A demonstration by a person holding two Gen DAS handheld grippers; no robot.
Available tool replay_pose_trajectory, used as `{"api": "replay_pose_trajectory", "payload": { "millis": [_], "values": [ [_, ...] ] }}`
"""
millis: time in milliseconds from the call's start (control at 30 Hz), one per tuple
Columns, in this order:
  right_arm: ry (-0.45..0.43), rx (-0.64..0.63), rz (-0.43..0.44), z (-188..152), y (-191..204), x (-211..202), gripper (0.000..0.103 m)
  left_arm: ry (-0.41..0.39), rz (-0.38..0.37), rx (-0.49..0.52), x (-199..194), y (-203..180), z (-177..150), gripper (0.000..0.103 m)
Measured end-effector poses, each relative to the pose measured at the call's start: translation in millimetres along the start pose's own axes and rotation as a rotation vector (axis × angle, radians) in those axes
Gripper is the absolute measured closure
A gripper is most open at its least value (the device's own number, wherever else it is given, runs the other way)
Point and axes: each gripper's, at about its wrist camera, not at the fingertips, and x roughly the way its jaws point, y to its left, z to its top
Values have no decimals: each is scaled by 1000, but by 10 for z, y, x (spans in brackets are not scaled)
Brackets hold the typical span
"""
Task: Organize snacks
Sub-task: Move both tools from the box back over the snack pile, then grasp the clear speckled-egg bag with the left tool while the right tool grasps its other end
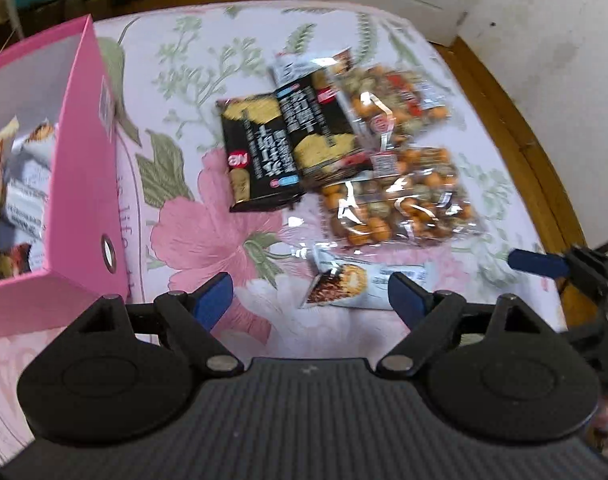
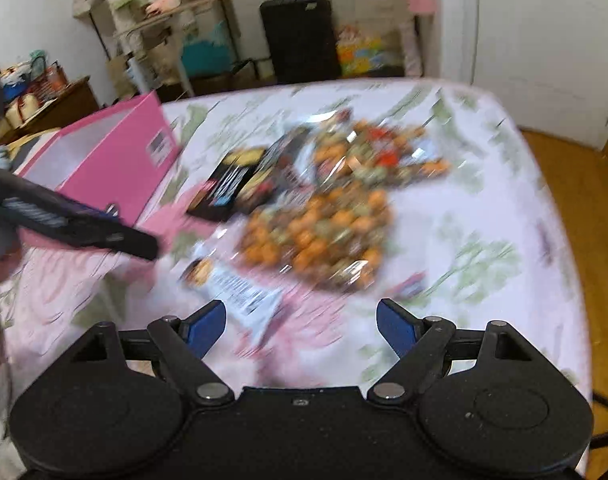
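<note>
On floral cloth (image 1: 232, 32), white snack bar (image 1: 364, 284) lying crosswise.

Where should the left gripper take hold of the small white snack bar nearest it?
Grip the white snack bar across its narrow width near the middle, coming from above. It lies flat and apart from the clear nut bags, lengthwise between the open left gripper fingers, so probably turn the wrist first.
</note>
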Motion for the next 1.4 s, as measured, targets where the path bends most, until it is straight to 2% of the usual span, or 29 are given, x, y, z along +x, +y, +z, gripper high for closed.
{"api": "replay_pose_trajectory", "payload": {
  "millis": [133, 333, 433, 500, 533, 633, 700, 767, 833, 900, 933, 1033, 1100, 1133, 1200, 1267, 1300, 1400],
  "values": [
    [-46, -89, -17, 83, 133, -21, 18, 11, -20, -41, 67, 22, -65, 21],
    [-68, 20, 33, 416, -87, 0, 24, 61, -94, -203, 181, 83, -157, 22],
    [-65, 59, 7, 422, -195, 65, 24, -10, -86, -249, 175, 96, -133, 23],
    [-53, 59, -33, 402, -257, 130, 24, -73, -94, -235, 183, 94, -62, 26],
    [-47, 52, -53, 390, -282, 163, 24, -79, -99, -223, 218, 93, -15, 32],
    [-21, 67, -108, 385, -435, 310, 23, -47, -115, -201, 411, 78, 141, 40],
    [-3, 128, -88, 380, -594, 438, 23, -48, -117, -180, 541, 45, 211, 40],
    [37, 217, -28, 372, -737, 563, 22, -40, -91, -160, 700, 8, 254, 40],
    [34, 286, 28, 353, -795, 603, 19, -62, -75, -108, 753, -66, 273, 36],
    [18, 235, 21, 356, -712, 605, 19, -47, -88, -63, 778, -155, 301, 34],
    [18, 193, 13, 351, -645, 613, 19, -40, -124, -56, 781, -185, 309, 38],
    [3, 126, -1, 348, -560, 590, 31, -28, -112, -58, 798, -235, 336, 35],
    [4, 114, 10, 359, -583, 547, 43, -19, -144, -72, 786, -244, 352, 35],
    [6, 112, 18, 361, -596, 526, 45, -15, -154, -80, 777, -248, 359, 35],
    [9, 104, 35, 354, -631, 477, 61, -5, -161, -82, 780, -257, 365, 35],
    [18, 79, 42, 345, -637, 423, 70, 6, -169, -85, 769, -234, 350, 35],
    [24, 65, 45, 339, -638, 396, 74, 13, -173, -94, 761, -216, 345, 35],
    [40, 93, 70, 309, -713, 372, 71, 10, -147, -114, 754, -155, 351, 38]
  ]
}}
